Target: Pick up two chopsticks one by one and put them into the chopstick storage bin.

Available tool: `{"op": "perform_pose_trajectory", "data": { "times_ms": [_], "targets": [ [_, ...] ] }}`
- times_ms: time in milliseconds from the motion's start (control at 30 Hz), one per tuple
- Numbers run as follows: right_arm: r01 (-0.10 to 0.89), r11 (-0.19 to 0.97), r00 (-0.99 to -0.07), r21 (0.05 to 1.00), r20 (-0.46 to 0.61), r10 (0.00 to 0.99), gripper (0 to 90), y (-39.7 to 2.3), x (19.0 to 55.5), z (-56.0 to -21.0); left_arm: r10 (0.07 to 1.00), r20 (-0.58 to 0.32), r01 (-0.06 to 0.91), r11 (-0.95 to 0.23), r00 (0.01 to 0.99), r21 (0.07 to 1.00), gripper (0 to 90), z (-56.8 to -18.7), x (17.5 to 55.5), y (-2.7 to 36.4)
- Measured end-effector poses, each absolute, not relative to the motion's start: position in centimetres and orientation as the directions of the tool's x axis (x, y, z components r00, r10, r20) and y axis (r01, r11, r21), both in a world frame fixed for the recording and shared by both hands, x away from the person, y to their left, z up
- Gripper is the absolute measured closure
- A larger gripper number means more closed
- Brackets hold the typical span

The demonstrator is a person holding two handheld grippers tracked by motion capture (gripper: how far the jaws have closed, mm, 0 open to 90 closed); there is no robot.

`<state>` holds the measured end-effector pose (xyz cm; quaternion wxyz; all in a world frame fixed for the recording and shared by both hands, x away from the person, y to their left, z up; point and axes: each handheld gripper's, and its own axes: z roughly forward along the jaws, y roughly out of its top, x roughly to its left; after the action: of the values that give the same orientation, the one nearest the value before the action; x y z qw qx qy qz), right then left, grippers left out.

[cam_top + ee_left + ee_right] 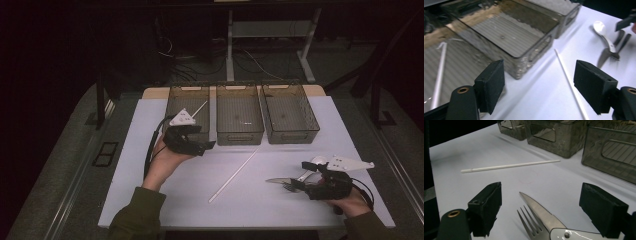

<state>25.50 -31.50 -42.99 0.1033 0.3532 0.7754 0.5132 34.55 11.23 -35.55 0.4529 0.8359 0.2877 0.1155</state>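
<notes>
A long white stick lies slantwise on the white table. Another white stick rests inside the left bin. My left gripper is open just in front of that bin, nothing between its jaws. At the right, a knife, a fork and a white spoon lie together. My right gripper is open, its jaws on either side of the knife and fork tips.
Three see-through grey bins stand in a row at the back of the table: the left one, a middle bin and a right bin. Dark floor, cables and a desk frame lie beyond.
</notes>
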Motion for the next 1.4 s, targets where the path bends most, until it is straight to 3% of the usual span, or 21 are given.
{"op": "perform_pose_trajectory", "data": {
  "times_ms": [133,467,733,867,1067,1267,1400],
  "targets": [
    [0.452,0.219,-0.726,0.865,0.214,0.654,10.7,-31.1,25.6,-43.1,0.577,-0.064,0.371,-0.432,0.814,0.822,21.5,-36.5,33.7,10.5],
    [0.448,0.211,-0.72,0.869,0.21,0.661,10.5,-30.4,25.9,-43.0,0.566,-0.052,0.373,-0.468,0.823,0.802,13.0,-38.9,31.9,8.6],
    [0.442,0.25,-0.734,0.862,0.187,0.652,10.6,-29.8,26.0,-43.3,0.546,-0.051,0.368,-0.49,0.836,0.791,16.0,-40.5,31.0,7.0],
    [0.443,0.25,-0.732,0.861,0.186,0.655,10.6,-29.9,26.0,-43.3,0.525,-0.053,0.363,-0.508,0.849,0.781,23.4,-41.4,30.4,5.9],
    [0.441,0.258,-0.735,0.86,0.181,0.654,10.7,-29.9,25.8,-43.3,0.528,-0.075,0.383,-0.503,0.846,0.775,41.4,-42.8,30.2,4.4],
    [0.442,0.265,-0.736,0.857,0.177,0.654,10.7,-30.0,25.9,-43.4,0.552,-0.022,0.392,-0.562,0.833,0.729,56.5,-43.8,30.1,3.4],
    [0.441,0.268,-0.737,0.856,0.175,0.653,10.7,-29.9,25.9,-43.4,0.559,-0.058,0.418,-0.542,0.827,0.729,64.7,-44.2,30.3,3.2]
  ]
}}
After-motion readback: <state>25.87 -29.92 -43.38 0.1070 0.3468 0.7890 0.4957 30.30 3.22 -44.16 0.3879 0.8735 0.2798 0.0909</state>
